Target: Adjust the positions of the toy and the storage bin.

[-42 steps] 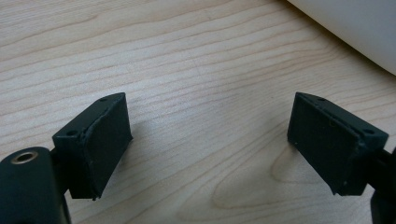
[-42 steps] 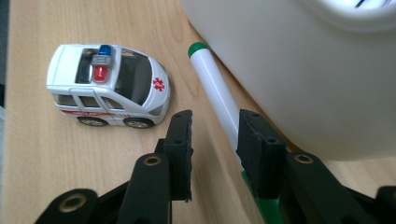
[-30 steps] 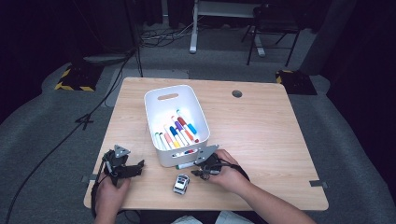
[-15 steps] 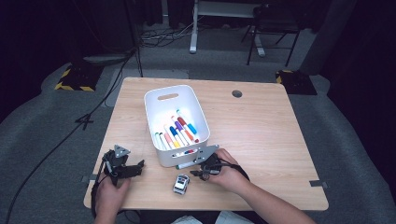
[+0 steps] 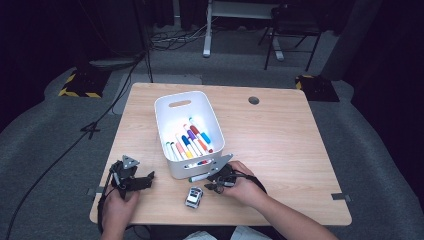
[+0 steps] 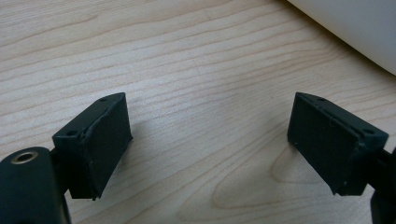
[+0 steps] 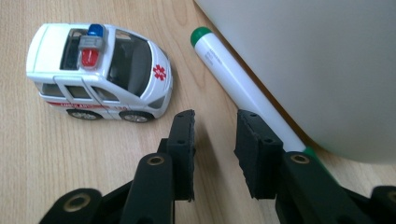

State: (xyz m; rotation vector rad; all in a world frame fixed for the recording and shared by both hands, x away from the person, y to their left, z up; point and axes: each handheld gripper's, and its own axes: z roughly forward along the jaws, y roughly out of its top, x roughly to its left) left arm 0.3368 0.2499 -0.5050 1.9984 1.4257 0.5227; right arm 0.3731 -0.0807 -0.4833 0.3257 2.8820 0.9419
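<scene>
A: Green-capped marker (image 7: 243, 88) status?
B: It lies on the table (image 5: 280, 145), touching the front wall of the white bin (image 5: 175, 170); other markers (image 5: 192, 140) are already inside. Judged progress: this one is left to collect, and it is not yet gripped.
A: Right gripper (image 7: 215, 144) condition?
B: Jaws have just been closing; they stand narrowly apart with nothing between them, marker just beside one jaw, toy ambulance (image 7: 98, 72) nearby.
A: Left gripper (image 6: 210, 140)?
B: Jaws wide apart over bare wood, held low at the table's near left
</scene>
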